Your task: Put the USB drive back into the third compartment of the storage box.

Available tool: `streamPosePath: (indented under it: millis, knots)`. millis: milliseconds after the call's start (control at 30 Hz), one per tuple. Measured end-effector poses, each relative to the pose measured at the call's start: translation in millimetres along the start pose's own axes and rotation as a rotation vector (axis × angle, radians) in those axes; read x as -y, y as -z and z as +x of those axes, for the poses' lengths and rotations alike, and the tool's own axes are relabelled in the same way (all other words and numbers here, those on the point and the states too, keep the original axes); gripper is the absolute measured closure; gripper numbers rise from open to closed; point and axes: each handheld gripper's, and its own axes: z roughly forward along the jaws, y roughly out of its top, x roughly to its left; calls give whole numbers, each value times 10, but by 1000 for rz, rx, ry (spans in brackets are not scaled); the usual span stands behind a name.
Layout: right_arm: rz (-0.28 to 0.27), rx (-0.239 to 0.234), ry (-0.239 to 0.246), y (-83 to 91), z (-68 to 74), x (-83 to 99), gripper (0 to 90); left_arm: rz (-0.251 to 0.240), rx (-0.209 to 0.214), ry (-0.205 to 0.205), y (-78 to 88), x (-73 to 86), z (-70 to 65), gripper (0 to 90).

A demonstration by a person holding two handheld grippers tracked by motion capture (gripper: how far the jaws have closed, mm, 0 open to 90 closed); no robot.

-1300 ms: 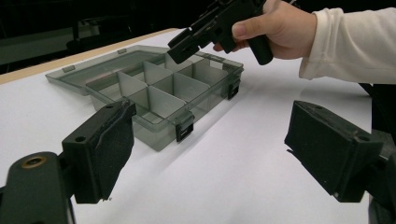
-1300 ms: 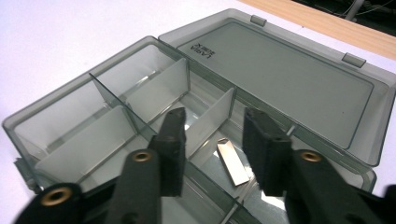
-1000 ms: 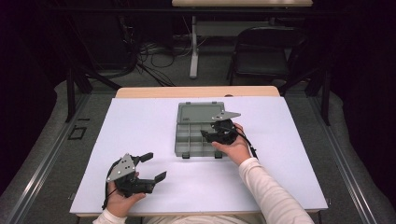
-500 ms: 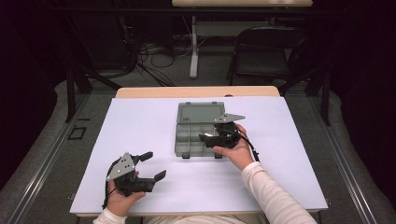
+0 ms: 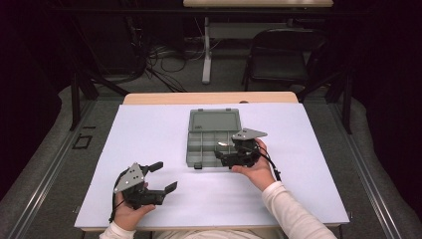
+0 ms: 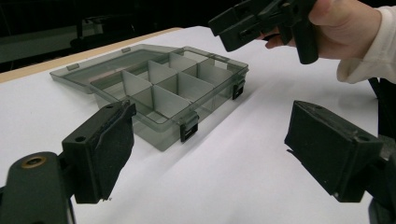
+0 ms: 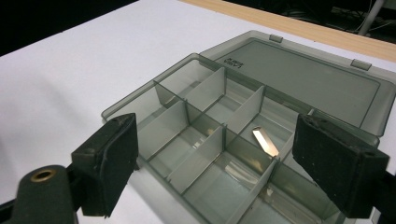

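Note:
A grey see-through compartment box (image 5: 190, 149) lies in the middle of the white table, its lid (image 5: 214, 121) folded flat behind it. A small shiny metal strip (image 7: 264, 141) rests in a compartment on the box's right side. My right gripper (image 5: 222, 155) hovers over the box's near right corner, pointing left. Its jaws have just been opening, and they stand open with nothing between them. My left gripper (image 5: 164, 177) sits near the table's front left, open and empty. It faces the box (image 6: 161, 135) and the right gripper (image 6: 261, 18).
The white table top (image 5: 308, 164) ends in a wooden strip at the far edge (image 5: 209, 97). Beyond it a dark folding chair (image 5: 283, 55) and floor cables (image 5: 159, 59) stand off the table. Two black latches (image 6: 187, 127) hang on the box's front wall.
The right gripper has drawn back a little toward the near edge, and its jaws have spread wider. The left gripper has not moved.

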Motion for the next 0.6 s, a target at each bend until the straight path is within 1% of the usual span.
streamPosePath:
  millis: [100, 200, 267, 333, 500, 567, 600]
  knots:
    - [-5, -7, 2, 75, 34, 22, 138, 2, 0, -2, -3, -2, -1, 150]
    - [-4, -17, 0, 150, 77, 51, 113, 3, 0, -4, -4, -4, -4, 150]
    - [-1, -19, 11, 199, 107, 78, 75, 2, -1, -4, -2, -3, -2, 150]
    - [-1, -27, 20, 248, 132, 111, 64, 1, -4, -1, -2, -1, 0, 150]
    - [-14, -39, 8, 368, 170, 217, 45, 2, -7, 0, -1, 1, -1, 150]
    - [-10, -40, 2, 413, 175, 261, 38, 3, -8, -2, 1, 1, 1, 150]
    - [-18, -39, -1, 428, 177, 283, 38, 3, -9, -2, 2, 1, 1, 150]
